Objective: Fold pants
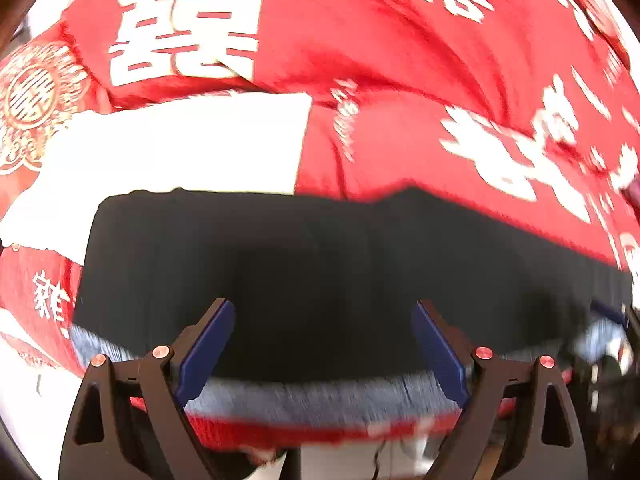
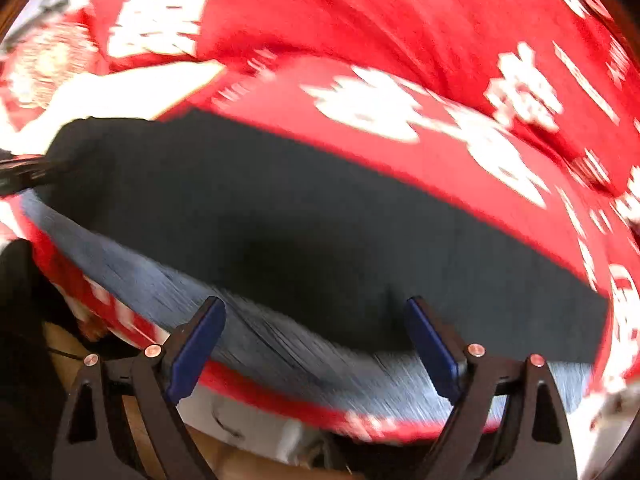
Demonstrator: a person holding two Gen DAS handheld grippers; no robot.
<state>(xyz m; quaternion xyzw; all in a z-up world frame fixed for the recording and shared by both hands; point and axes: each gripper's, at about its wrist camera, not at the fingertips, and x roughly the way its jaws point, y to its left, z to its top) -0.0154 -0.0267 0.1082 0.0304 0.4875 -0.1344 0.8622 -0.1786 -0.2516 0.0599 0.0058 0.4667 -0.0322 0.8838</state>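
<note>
Left wrist view shows the left tongs spread wide with nothing between the blue pads, hanging above the dark pants, which lie as a flat, wide band across a red bedspread printed with big white characters. The right tongs are likewise released and empty over the same pants, nearer their lower edge. A grey-blue strip runs along the near edge of the dark cloth; blur makes it hard to say whether it is the pants' own inside face or a layer beneath. The pants look already doubled into a tidy band with straight edges, so my judgement is that one fold has been laid down and both tongs have let go of it. If another fold is wanted, the next move calls for each tool to drop to an end or corner of the band, pinch all layers together and carry it across without dragging the lower layer. A white pillow or cloth lies just behind the pants at the left, touching or slightly under their far edge, and could be caught if the fold goes that way. At the left edge of the right wrist view a dark tool-like shape reaches the pants' end, most likely the other gripper. The bedspread is soft and rumpled, so the band may shift when pinched
</note>
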